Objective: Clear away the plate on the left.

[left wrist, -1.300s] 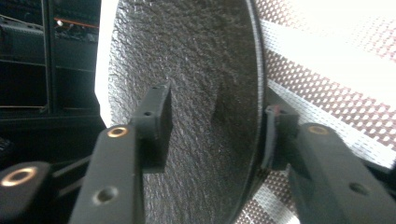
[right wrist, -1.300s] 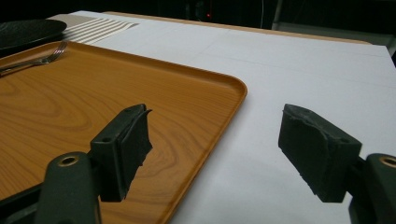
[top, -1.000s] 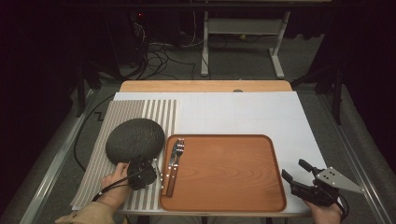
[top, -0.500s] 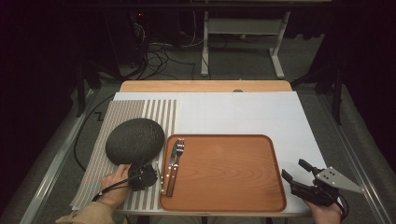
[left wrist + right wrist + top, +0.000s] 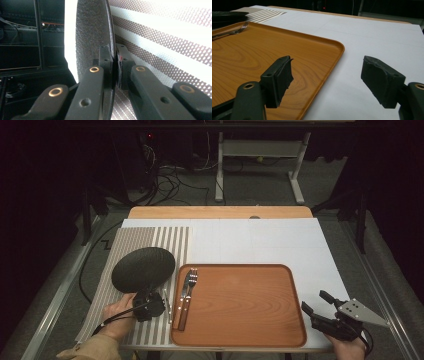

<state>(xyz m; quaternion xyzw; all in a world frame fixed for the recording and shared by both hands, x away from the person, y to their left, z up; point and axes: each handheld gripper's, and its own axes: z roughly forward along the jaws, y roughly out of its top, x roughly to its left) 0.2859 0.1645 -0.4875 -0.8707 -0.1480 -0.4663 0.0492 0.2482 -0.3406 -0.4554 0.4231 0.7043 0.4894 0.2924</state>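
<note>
A dark, rough-surfaced round plate lies on the striped placemat at the left. My left gripper holds its near rim; the jaws have just been closing and now pinch the rim. In the left gripper view the plate stands edge-on between the pads of the left gripper. My right gripper stands open off the front right corner of the wooden tray, nothing between its jaws. The right gripper straddles the edge of the tray.
A fork and a wooden-handled knife lie at the tray's left side. White table covering stretches behind and to the right of the tray. Table edges run close to both hands. Cables and a desk frame stand on the floor beyond.
The left jaws have closed onto the plate's near rim. Neither hand, the plate nor the right gripper has shifted.
</note>
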